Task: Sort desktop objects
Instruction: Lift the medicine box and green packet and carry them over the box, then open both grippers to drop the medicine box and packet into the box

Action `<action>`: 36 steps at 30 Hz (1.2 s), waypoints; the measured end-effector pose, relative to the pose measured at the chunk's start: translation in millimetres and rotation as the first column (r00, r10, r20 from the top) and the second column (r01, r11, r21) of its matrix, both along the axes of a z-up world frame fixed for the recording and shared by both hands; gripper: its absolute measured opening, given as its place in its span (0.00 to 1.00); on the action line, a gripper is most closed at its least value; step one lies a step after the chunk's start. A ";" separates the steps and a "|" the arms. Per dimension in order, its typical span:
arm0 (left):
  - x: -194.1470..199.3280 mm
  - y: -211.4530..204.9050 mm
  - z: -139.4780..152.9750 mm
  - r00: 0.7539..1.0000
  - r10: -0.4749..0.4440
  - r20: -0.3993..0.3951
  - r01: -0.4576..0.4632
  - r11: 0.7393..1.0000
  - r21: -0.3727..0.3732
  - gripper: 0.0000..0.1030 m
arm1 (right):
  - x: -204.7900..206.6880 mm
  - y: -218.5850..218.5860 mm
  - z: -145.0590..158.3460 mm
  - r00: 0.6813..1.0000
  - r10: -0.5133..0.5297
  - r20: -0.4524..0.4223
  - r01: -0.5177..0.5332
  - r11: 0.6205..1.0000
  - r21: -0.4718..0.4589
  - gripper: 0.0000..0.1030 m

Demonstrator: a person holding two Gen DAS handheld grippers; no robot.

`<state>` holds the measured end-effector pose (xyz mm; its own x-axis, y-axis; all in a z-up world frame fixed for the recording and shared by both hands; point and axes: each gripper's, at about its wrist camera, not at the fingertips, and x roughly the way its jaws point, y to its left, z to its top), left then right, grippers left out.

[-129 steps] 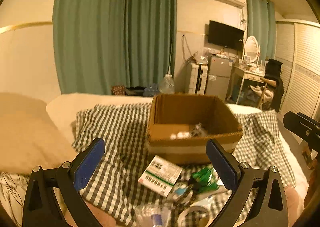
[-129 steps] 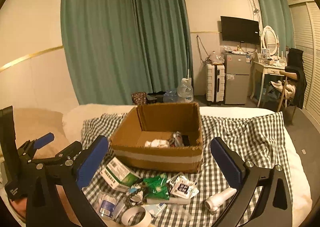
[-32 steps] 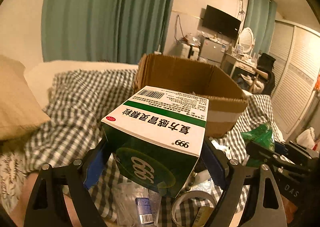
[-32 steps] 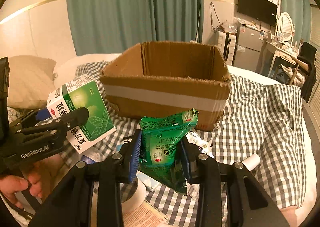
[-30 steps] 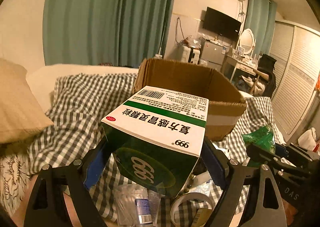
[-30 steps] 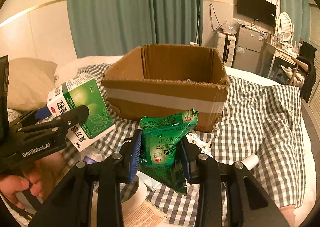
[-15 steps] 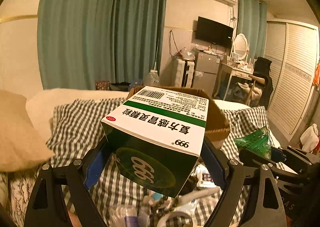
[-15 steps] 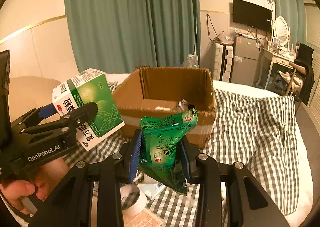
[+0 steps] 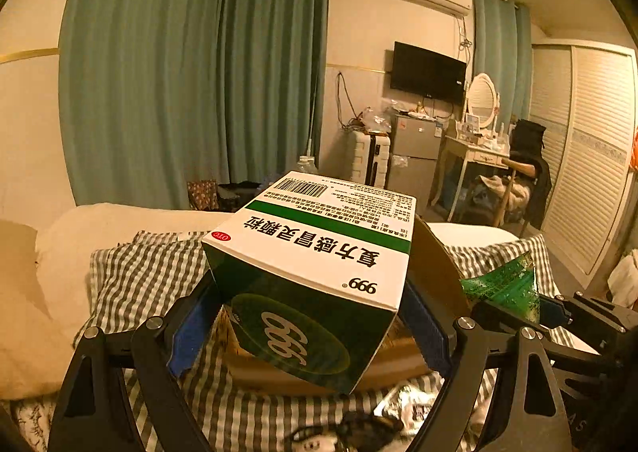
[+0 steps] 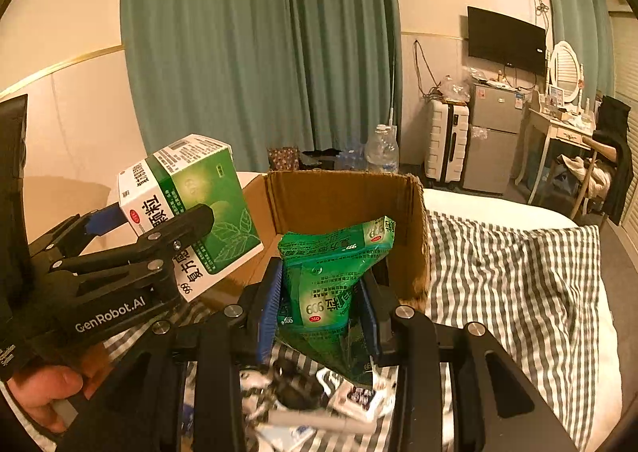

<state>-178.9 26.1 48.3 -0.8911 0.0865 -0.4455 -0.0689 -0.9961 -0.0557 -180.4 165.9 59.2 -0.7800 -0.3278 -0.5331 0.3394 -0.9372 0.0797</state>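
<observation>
Your left gripper (image 9: 307, 326) is clamped on the green-and-white medicine box (image 9: 315, 272), its blue pads (image 9: 187, 336) pressed against the box's two sides. The box is carried in the air, tilted, barcode end pointing away from you. Just beyond and below it sits the cardboard box (image 9: 434, 272), only a brown wall and a strip of the front showing past the carton.

Your right gripper (image 10: 321, 304) is closed on the green foil pouch (image 10: 333, 272), which stands crumpled between the fingers (image 10: 271, 304), its top reaching in front of the open cardboard box (image 10: 347, 197). To its left, the left gripper (image 10: 159, 236) holds the medicine box (image 10: 187, 189) near the cardboard box's left wall. Under both tools, small items (image 10: 303, 392) lie blurred on the checked cloth (image 10: 510, 272).
</observation>
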 end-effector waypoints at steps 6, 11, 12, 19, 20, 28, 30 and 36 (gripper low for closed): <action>-38.7 -6.1 -16.9 1.000 0.005 0.019 -0.005 1.000 0.015 0.86 | -42.1 -9.3 -9.2 1.000 0.004 0.012 -0.004 1.000 -0.005 0.34; -66.4 -13.1 -34.3 1.000 -0.017 0.021 0.016 0.999 0.029 0.86 | -79.5 -15.2 -23.0 1.000 -0.005 0.026 0.006 1.000 -0.009 0.34; -70.3 -14.7 -39.4 0.999 -0.030 0.022 0.029 0.999 0.021 0.86 | -83.8 -13.7 -29.4 0.999 -0.016 0.035 0.016 1.000 -0.018 0.34; -91.5 -31.3 -76.4 0.996 -0.005 0.094 -0.001 0.998 0.059 0.86 | -112.2 2.8 -75.1 0.989 -0.074 0.126 0.081 0.995 -0.057 0.34; -91.5 -30.0 -77.6 0.996 0.003 0.084 -0.007 0.999 0.041 0.86 | -111.8 1.7 -74.8 0.991 -0.078 0.108 0.083 0.996 -0.040 0.34; -96.8 -20.2 -75.2 0.996 -0.008 0.086 0.002 0.998 0.066 0.86 | -110.9 -1.7 -71.9 0.995 -0.068 0.077 0.072 0.996 -0.048 0.34; -93.0 -24.1 -72.6 0.998 0.002 0.070 -0.009 0.996 0.093 0.88 | -107.6 -0.1 -66.0 0.996 -0.074 0.039 0.076 0.996 -0.052 0.34; -92.2 -22.7 -63.7 0.998 0.040 0.043 -0.043 0.997 0.062 1.00 | -106.3 -2.3 -52.9 0.998 -0.060 -0.010 0.059 0.994 -0.094 0.45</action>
<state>-271.1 3.3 -15.4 -0.8754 0.0786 -0.4770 -0.0238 -0.9925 -0.1198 -286.8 163.7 6.3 -0.8064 -0.3287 -0.4917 0.2847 -0.9444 0.1643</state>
